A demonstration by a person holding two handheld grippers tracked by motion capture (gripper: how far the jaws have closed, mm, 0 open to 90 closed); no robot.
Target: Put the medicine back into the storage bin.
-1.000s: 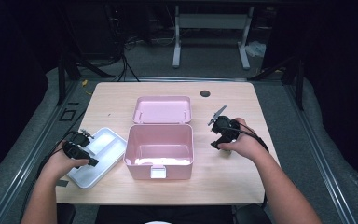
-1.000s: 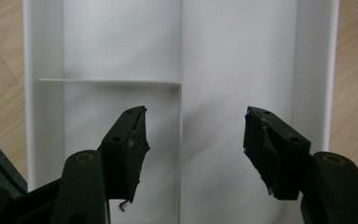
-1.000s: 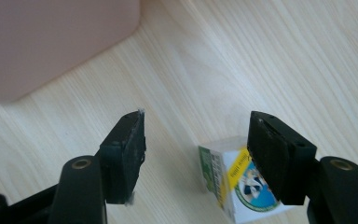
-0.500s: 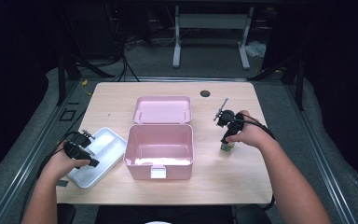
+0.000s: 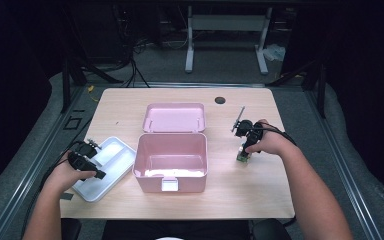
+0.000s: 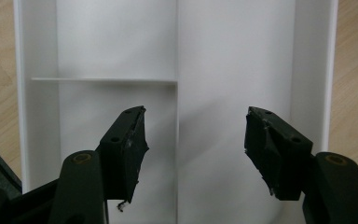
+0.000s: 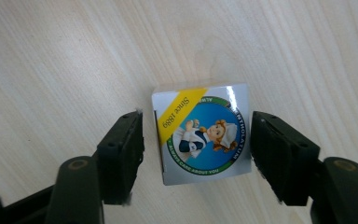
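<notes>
Right tool (image 7: 196, 154) apart, straddling small printed box (image 7: 201, 134) near table (image 5: 260, 190) right edge; left tool (image 6: 193, 149) apart over white tray (image 6: 233, 60).

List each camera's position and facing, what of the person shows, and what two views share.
High view: above the person's side, looking forward and down on the table; forearms and both hands show.
Left gripper view: rides the left gripper, looking down into the white tray.
Right gripper view: rides the right gripper, looking down at the small box.
Shared: the high view shows that box too.
</notes>
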